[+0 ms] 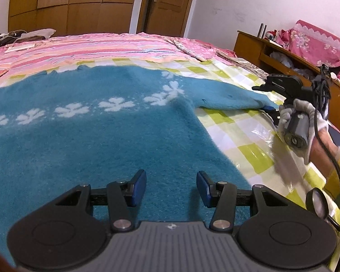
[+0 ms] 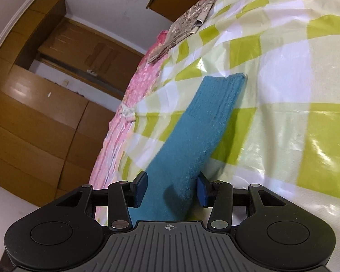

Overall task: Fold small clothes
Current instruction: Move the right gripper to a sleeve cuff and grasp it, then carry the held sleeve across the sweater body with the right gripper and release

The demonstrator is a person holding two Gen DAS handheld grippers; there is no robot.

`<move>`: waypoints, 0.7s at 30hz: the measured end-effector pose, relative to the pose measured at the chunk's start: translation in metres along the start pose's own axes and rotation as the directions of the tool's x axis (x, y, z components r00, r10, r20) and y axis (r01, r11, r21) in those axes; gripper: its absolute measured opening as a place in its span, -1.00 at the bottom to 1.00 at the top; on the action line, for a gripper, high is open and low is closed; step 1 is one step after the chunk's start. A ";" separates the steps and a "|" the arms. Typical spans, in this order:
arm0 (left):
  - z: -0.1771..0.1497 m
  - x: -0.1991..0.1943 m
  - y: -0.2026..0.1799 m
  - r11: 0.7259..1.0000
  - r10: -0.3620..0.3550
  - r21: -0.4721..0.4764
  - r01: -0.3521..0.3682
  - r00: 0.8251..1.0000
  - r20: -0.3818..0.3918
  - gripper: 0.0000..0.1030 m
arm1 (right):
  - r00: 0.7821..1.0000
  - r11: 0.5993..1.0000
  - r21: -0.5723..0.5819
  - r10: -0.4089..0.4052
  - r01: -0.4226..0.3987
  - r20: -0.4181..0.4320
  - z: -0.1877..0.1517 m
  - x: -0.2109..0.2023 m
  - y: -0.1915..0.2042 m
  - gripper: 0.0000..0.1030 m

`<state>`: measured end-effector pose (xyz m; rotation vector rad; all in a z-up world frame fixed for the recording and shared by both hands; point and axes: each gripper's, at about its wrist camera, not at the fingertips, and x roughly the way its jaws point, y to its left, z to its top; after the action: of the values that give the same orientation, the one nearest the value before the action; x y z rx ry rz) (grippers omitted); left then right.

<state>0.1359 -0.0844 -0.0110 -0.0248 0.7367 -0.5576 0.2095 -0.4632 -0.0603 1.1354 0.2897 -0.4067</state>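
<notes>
A fuzzy teal sweater (image 1: 90, 136) with a row of white flowers lies spread on a green-and-white checked plastic sheet (image 1: 233, 131) on the bed. My left gripper (image 1: 171, 188) is open just above the sweater's body, near its lower right edge. The sweater's right sleeve (image 1: 226, 97) stretches out to the right. My right gripper (image 1: 269, 110) is at the sleeve's cuff end, held by a white-gloved hand. In the right wrist view the sleeve (image 2: 192, 140) runs between the open fingers of the right gripper (image 2: 171, 189), with its cuff (image 2: 233, 83) resting on the sheet.
A pink striped quilt (image 1: 90, 47) covers the far half of the bed. A folded patterned cloth (image 2: 183, 25) lies on the sheet's edge. A wooden headboard shelf (image 1: 283, 54) with clutter stands at the right. Wardrobes and a door are behind.
</notes>
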 end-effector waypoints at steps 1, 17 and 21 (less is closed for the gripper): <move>0.000 0.000 -0.001 1.000 0.002 0.002 -0.002 1.000 0.001 0.03 | 1.000 1.000 0.008 -0.004 0.004 0.006 0.002 0.003 0.001 -0.12; 0.008 -0.039 0.032 0.997 0.075 -0.042 -0.072 0.994 0.077 0.03 | 0.993 0.954 -0.280 0.088 -0.107 -0.081 -0.039 -0.008 0.108 -0.78; 0.005 -0.056 0.051 0.991 0.120 -0.074 -0.114 0.988 0.098 0.04 | 0.977 0.908 -0.378 0.124 -0.182 -0.174 -0.082 -0.003 0.154 -0.79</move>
<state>0.1293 -0.0145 0.0168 -0.0720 0.6530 -0.4160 0.2756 -0.3319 0.0339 0.7856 0.3882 -0.1152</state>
